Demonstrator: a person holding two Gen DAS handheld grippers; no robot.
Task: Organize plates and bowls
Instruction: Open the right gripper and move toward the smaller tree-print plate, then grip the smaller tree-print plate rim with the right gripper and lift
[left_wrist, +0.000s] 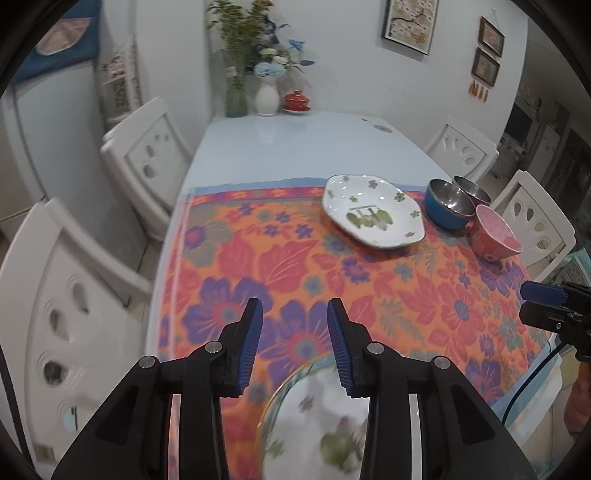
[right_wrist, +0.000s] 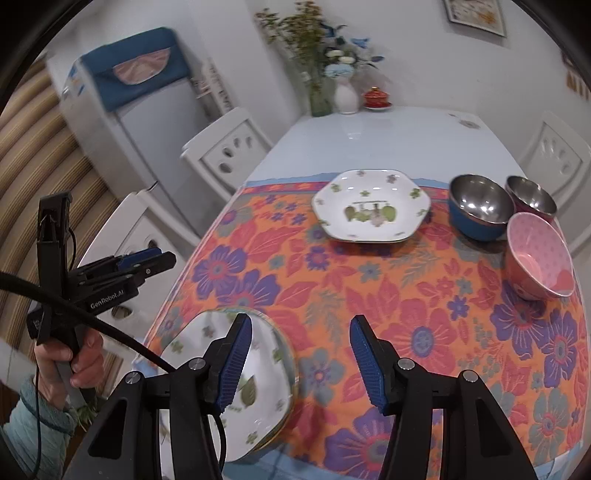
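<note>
A white floral plate (left_wrist: 373, 214) (right_wrist: 371, 205) lies far on the flowered cloth. Right of it stand a blue steel bowl (left_wrist: 448, 205) (right_wrist: 478, 206), a maroon steel bowl (left_wrist: 472, 188) (right_wrist: 532, 197) and a pink bowl (left_wrist: 495, 232) (right_wrist: 539, 254). A second white floral plate (left_wrist: 314, 424) (right_wrist: 258, 380) lies at the near edge. My left gripper (left_wrist: 295, 332) is open and empty above it; it also shows in the right wrist view (right_wrist: 147, 258). My right gripper (right_wrist: 301, 354) is open and empty, just right of that plate; it shows in the left wrist view (left_wrist: 546, 299).
The flowered cloth (left_wrist: 280, 266) covers the near half of a pale blue table (left_wrist: 295, 147). Vases (left_wrist: 266, 96) and a red lidded cup (left_wrist: 295, 100) stand at the far end. White chairs (left_wrist: 147, 155) flank the table; a fridge (right_wrist: 122, 122) stands left.
</note>
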